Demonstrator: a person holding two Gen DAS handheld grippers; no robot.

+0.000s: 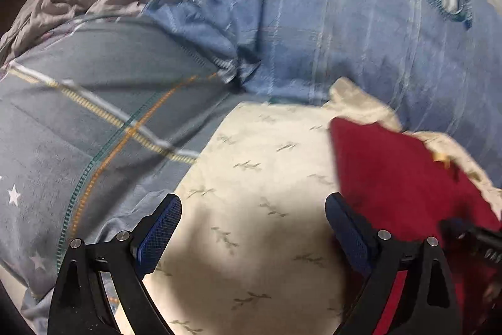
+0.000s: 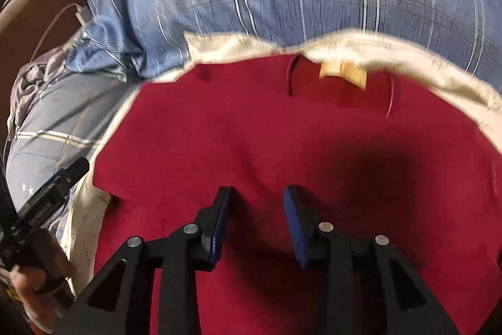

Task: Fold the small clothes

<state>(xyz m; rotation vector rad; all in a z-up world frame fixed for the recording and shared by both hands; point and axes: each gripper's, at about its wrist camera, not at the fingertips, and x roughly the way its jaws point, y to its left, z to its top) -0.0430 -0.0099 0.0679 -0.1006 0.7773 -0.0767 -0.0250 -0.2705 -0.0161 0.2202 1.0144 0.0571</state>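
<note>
The left gripper [image 1: 253, 228] fills the bottom of its own view: two black angular arms, each carrying two round silver screws [image 1: 123, 235], ending in fingers faced with dark blue textured pads [image 1: 161, 228]. The right gripper [image 2: 257, 222] at the bottom of its view is built alike, black with triangular cut-outs, silver screws and blue pads [image 2: 293, 225]. At the lower left of the right view, a hand [image 2: 37, 281] shows beside a black body with a coiled spring [image 2: 40, 214].
</note>
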